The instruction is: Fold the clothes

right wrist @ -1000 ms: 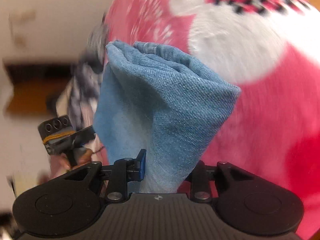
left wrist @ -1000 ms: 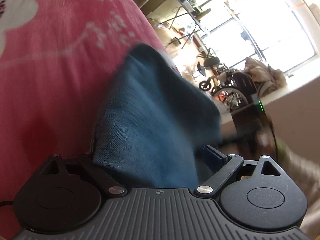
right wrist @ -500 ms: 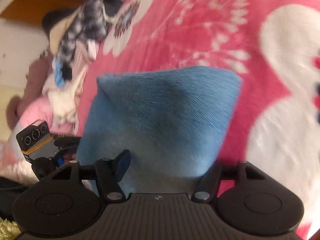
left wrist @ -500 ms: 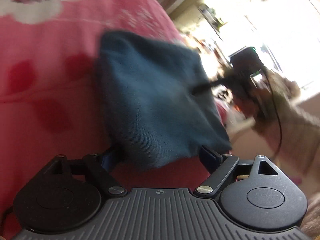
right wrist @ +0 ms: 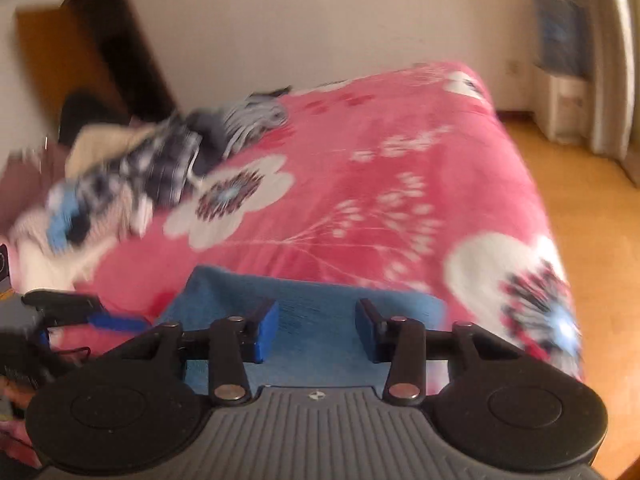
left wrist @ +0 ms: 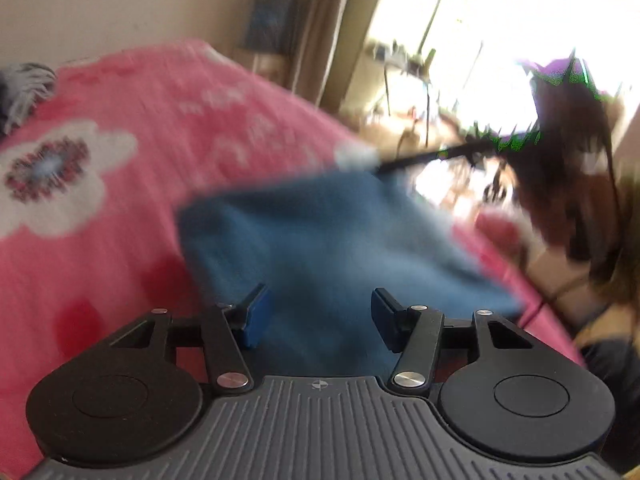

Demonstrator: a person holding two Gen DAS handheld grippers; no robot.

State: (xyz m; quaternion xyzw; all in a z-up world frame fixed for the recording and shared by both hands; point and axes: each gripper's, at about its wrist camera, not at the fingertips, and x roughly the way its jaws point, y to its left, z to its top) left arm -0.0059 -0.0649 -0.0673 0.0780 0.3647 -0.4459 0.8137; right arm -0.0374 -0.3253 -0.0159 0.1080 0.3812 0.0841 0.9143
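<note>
Both tongs, left [left wrist: 316,316] and right [right wrist: 316,330], stand open above the folded blue garment [right wrist: 312,308], which lies flat on the pink bed [right wrist: 360,184].

The folded blue garment [left wrist: 332,248] lies on the pink flowered blanket [left wrist: 120,184] of the bed, blurred. The left hand-held gripper [left wrist: 318,320] hangs just above its near edge, fingers spread apart, gripping nothing.

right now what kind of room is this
Most likely a bedroom in a home: a bed with a pink flowered blanket, a heap of unfolded clothes on it, and a wooden floor alongside.
</note>
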